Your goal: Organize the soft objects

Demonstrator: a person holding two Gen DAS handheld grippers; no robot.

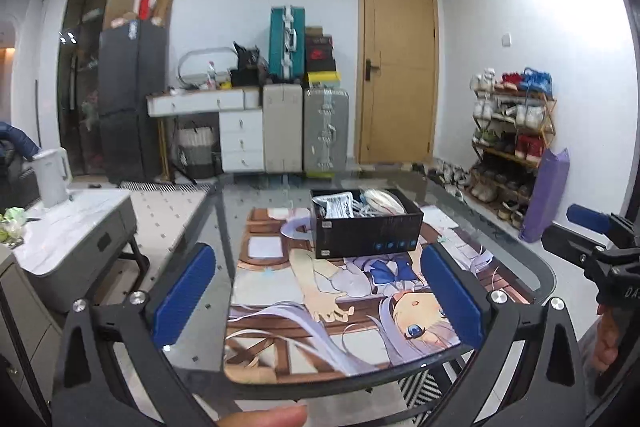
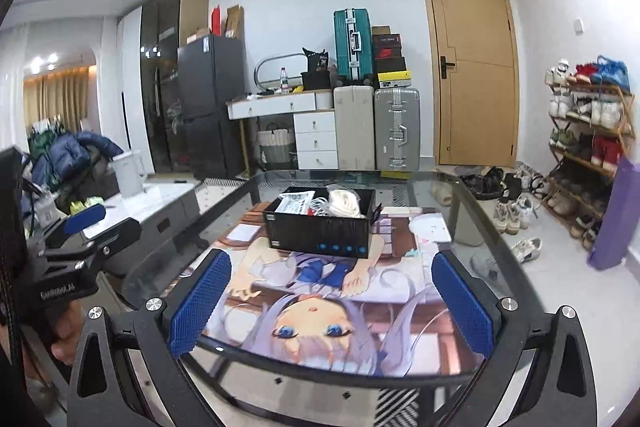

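Both the left gripper and right gripper hang spread and empty, short of the box on the counter.

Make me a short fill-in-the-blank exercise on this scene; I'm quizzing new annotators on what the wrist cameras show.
1. The black box stands on the printed ____ that covers the glass table.
2. The left gripper and the right gripper both have their jaws ____, holding nothing.
3. The pads on the fingers are ____ in colour.
4. The black box has no lid and is ____ at the top, with white items inside.

Missing words: mat; open; blue; open
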